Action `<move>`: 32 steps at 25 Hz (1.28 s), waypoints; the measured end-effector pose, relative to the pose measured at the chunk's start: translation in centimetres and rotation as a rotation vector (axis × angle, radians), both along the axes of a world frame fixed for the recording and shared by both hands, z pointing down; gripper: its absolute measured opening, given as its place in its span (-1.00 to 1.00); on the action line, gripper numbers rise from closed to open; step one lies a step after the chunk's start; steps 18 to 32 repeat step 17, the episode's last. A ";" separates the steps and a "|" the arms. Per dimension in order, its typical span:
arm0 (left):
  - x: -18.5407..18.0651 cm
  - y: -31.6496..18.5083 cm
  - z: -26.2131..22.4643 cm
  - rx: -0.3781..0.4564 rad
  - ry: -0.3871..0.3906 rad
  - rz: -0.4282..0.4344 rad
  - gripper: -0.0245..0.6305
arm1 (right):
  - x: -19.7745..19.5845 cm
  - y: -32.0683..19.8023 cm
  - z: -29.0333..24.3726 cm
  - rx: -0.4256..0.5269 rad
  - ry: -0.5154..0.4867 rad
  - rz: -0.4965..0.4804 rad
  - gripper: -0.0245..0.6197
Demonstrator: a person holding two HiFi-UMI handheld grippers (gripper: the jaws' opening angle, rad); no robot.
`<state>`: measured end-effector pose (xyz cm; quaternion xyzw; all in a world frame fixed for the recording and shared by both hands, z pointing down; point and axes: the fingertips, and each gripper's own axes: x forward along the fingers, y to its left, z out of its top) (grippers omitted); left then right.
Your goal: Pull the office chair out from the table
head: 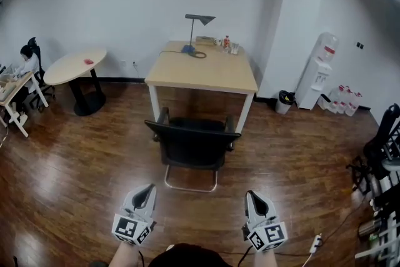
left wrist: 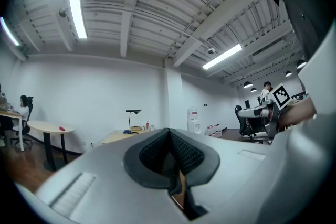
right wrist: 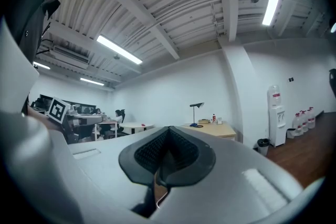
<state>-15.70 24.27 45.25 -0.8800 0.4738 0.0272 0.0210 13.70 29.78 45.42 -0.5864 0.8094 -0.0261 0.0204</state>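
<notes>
**Office chair pull: grab the backrest, not the arms**

So the office chair (head: 192, 144) sits at the near edge of the table (head: 203, 72), backrest facing the person. Its seat looks at least partly tucked between the table legs, and its sled base shows on the floor at the chair's 6 o'clock.

Both claws are well short of it. The left gripper (head: 142, 194) is at about 7 o'clock in the head view and the right gripper (head: 255, 197) at about 5 o'clock. Each has its jaws pressed together with nothing between them, and each points level toward the chair at 12.

Honestly this could be a chair waiting to be drawn back, or one already dragged back a bit and let go. One look doesn't settle that.

If it needs more pull, my take:
- open both claws wide before reaching in
- pinch the top edge of the backrest near its 10 and 2 o'clock corners, so the pull stays even
- draw straight back toward 6, low and steady; a sled base will probably drag rather than roll, so a jerk could tip it
- watch the armrests near the table legs, and don't shake the lamp (head: 199, 28) at the table's far 12 o'clock edge
</notes>
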 end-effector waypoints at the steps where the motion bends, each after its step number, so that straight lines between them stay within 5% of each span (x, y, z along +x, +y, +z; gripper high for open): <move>1: -0.4 0.0 0.2 -0.008 0.000 0.001 -0.92 | -0.1 0.0 0.1 -0.003 0.002 0.003 -0.89; 7: -2.8 0.2 1.1 -0.047 0.034 -0.011 -0.92 | -0.9 0.3 0.5 -0.014 0.017 0.021 -0.89; 17: -1.5 0.9 2.0 -0.023 -0.069 0.058 -0.92 | -1.1 0.8 0.5 -0.019 -0.003 0.073 -0.89; 32: -1.5 0.9 2.0 -0.023 -0.069 0.058 -0.92 | -1.1 0.8 0.5 -0.019 -0.003 0.073 -0.89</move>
